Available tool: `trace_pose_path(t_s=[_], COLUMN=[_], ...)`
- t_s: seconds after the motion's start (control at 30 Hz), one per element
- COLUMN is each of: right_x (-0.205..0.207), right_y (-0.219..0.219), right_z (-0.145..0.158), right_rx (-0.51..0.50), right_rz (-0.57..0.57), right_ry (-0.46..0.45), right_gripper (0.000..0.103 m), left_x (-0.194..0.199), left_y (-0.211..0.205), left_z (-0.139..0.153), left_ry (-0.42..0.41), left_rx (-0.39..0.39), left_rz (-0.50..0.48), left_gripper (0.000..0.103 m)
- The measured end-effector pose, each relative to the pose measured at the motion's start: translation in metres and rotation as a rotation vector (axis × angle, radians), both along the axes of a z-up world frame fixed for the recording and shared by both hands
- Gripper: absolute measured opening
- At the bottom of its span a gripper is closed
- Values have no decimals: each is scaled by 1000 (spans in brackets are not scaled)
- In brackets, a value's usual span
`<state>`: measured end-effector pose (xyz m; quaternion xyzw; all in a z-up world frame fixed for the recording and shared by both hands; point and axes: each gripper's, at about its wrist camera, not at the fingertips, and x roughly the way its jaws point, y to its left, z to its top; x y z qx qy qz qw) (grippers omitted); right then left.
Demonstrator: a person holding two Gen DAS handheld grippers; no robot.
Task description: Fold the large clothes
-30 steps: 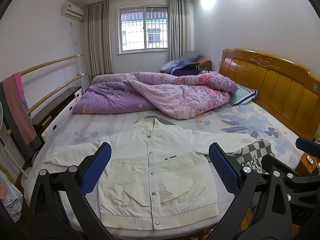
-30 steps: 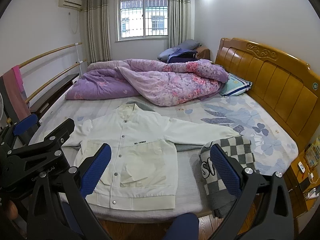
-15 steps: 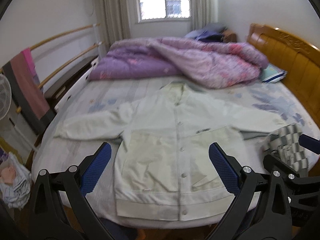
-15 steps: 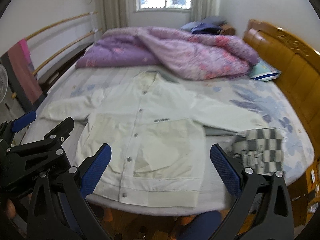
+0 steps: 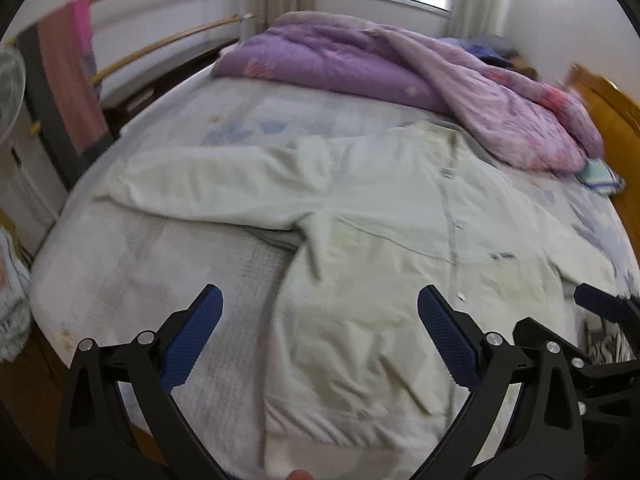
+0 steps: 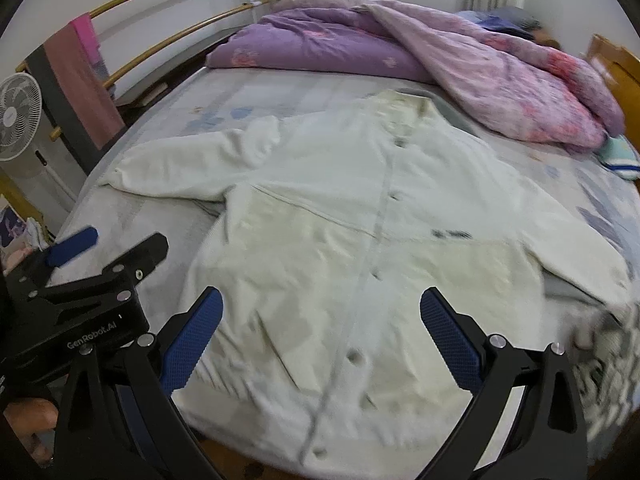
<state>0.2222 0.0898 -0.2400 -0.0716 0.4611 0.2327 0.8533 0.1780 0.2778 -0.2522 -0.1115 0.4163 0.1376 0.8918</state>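
- Both cameras are now sitting much nearer the white jacket (image 6: 360,232) than a second ago, and it is filling the middle of each view instead of lying small in the lower half; the window is sliding up to the top edge.
- That jacket is lying flat and face up on the bed (image 5: 132,264), snaps fastened, sleeves spread toward the left and right of the frame, hem toward the bottom edge.
- Its left-of-frame sleeve (image 5: 208,188) is stretching toward the upper left, slightly rumpled at the shoulder.
- The left hand-held gripper (image 5: 320,340) is hovering with its blue pads wide apart, over the hem side of the jacket at bottom centre, gripping nothing.
- The right hand-held gripper (image 6: 320,336) is likewise spread open above the lower front panel, holding nothing.
- Judging from this approach, folding is not yet begun; the closing-in is setting up a first grasp, probably at hem or sleeve.
- A purple quilt (image 6: 440,64) is bunching across the upper part, touching the collar area.
- A checked cloth (image 6: 616,364) is blurring at the right edge.
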Motion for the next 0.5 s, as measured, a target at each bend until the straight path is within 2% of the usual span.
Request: trace_pose_path(t_s=[0.17,0.33,0.5], right_x=[41,82,119], right_y=[46,77,107], right_z=[-30,-58,-84], right_rx=[3,48,67], right_rz=[47,67,72], right_ry=[-13,2,41], right_gripper=[95,94,68], left_x=[24,32,30], left_y=[79,167,249], left_z=[-35,-58,-75], left_ry=[14,-53,-97], left_rx=[-90,-205,-275], left_rz=[102,214,339], left_gripper=[98,98,98])
